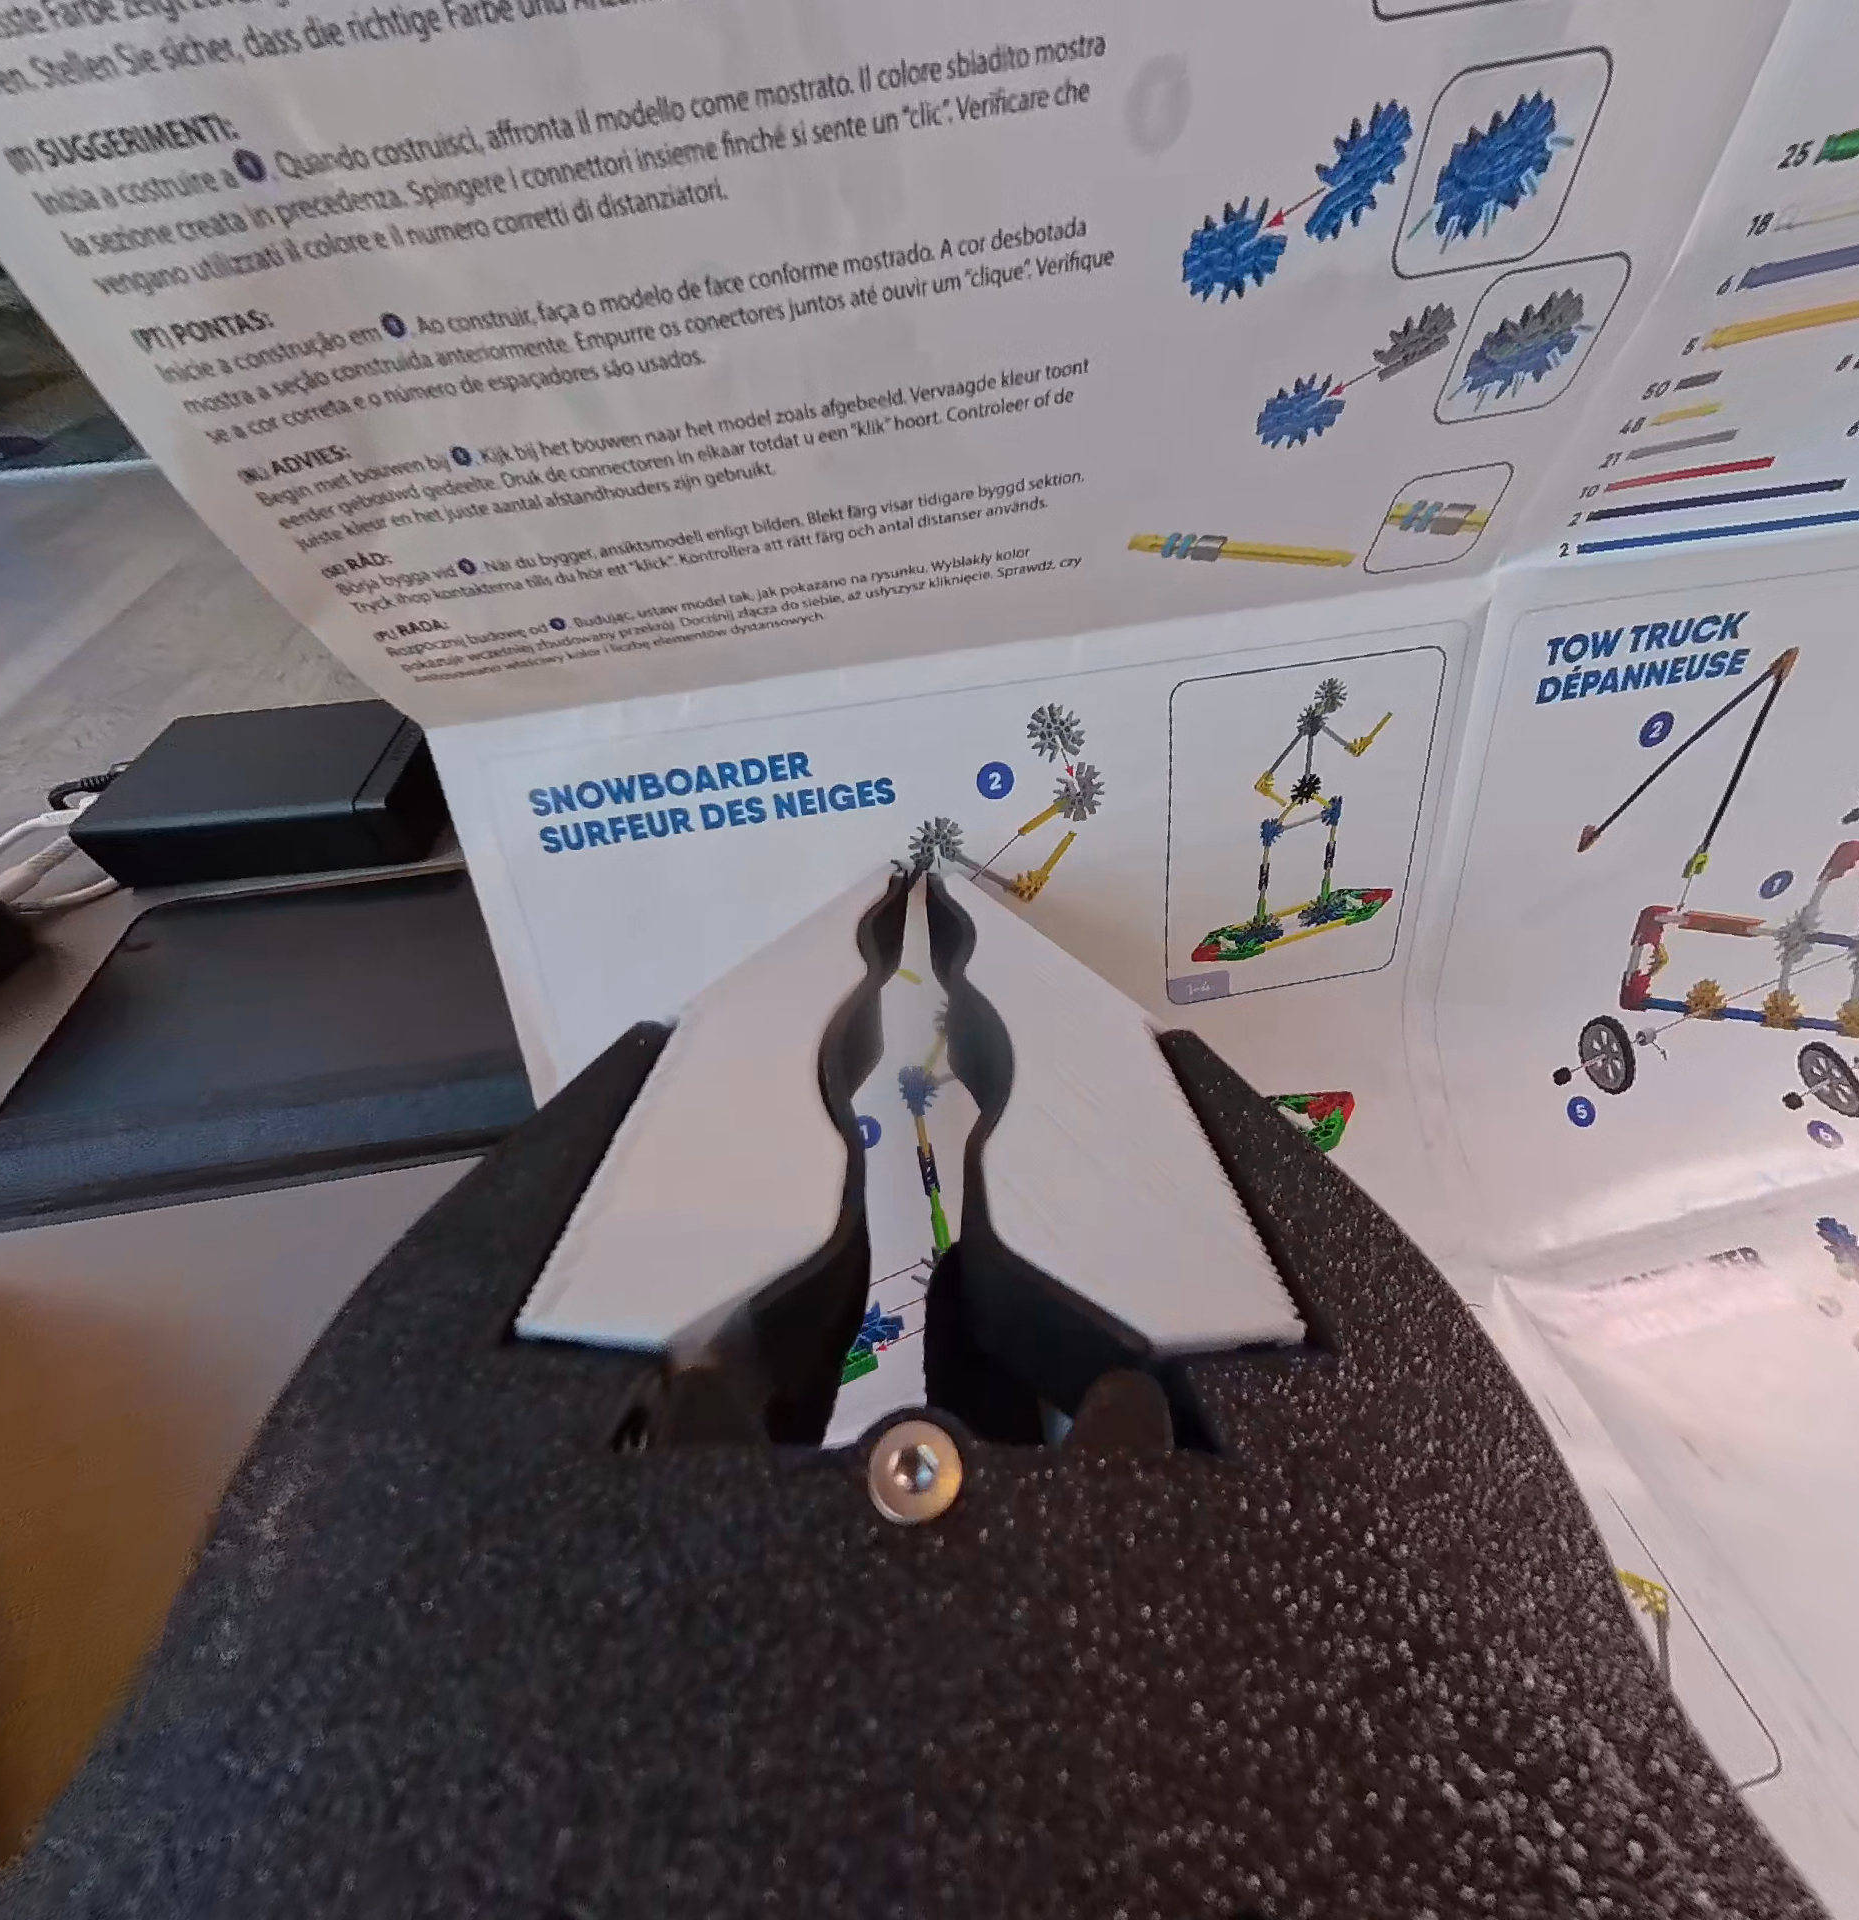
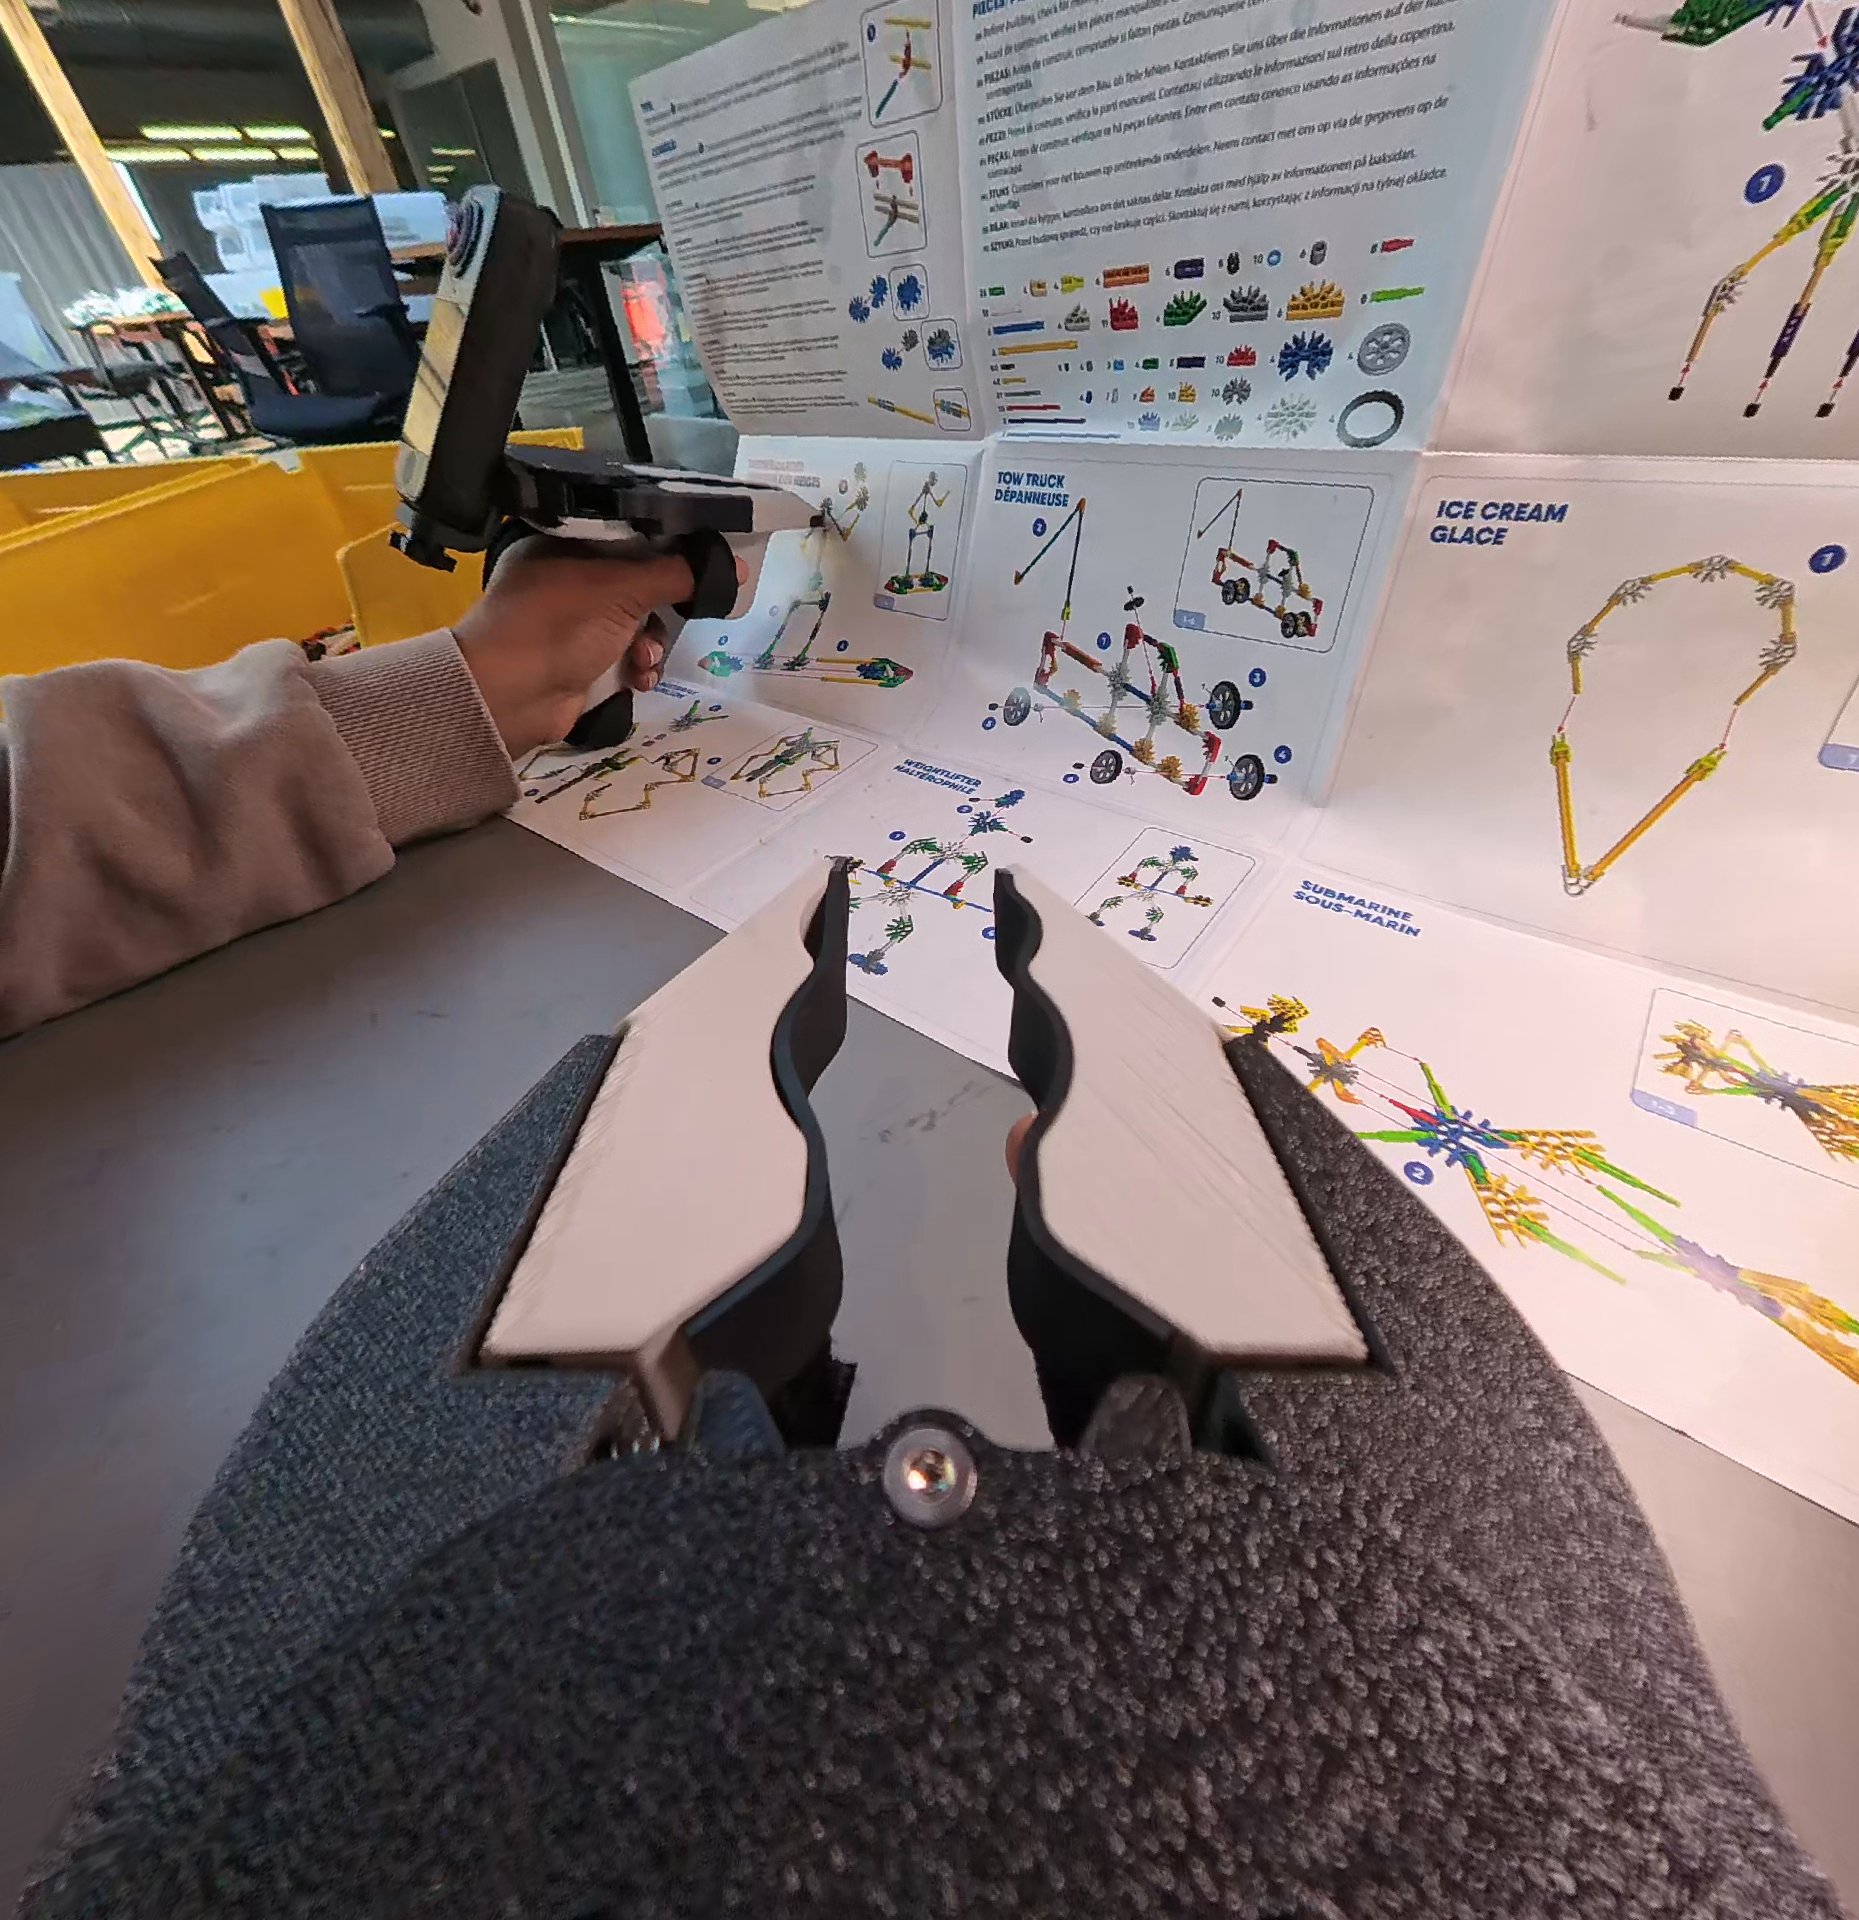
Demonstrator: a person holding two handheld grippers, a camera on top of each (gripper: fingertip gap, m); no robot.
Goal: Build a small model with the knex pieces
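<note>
The large instruction sheet (image 2: pixel 1164 644) is folded along a crease: its lower part lies flat on the grey surface (image 2: pixel 333 1091) and its upper part stands up almost vertical behind, facing both grippers. It is white, with coloured drawings of rod-and-connector models in boxed panels and blocks of small print above.

The left gripper (image 1: pixel 912 881) is the nearer one to the sheet. Its jaws are together, or nearly so, with only a thin slit between the black inner edges, and nothing is seen clamped in them. The tips reach the standing part of the sheet at a small grey star-shaped connector drawn in the leftmost panel of that row; they seem to touch the paper, but contact cannot be confirmed. From the right wrist view the same gripper (image 2: pixel 816 517) is held about level by a hand (image 2: pixel 582 644) in a beige sleeve (image 2: pixel 177 790), its long axis pointing straight into the standing paper.

The right gripper (image 2: pixel 920 878) stays lower and further back. Its jaws stand apart and empty, with the grey surface visible between them. The flat part of the sheet lies ahead of the tips and to their right; the sheet's near edge runs slanted across in front of the jaws.

Beyond the sheet on the left are yellow bins (image 2: pixel 177 551) and office chairs (image 2: pixel 333 312). In the left wrist view a black box (image 1: pixel 260 790) with white cables (image 1: pixel 21 862) sits near the sheet's left edge.
</note>
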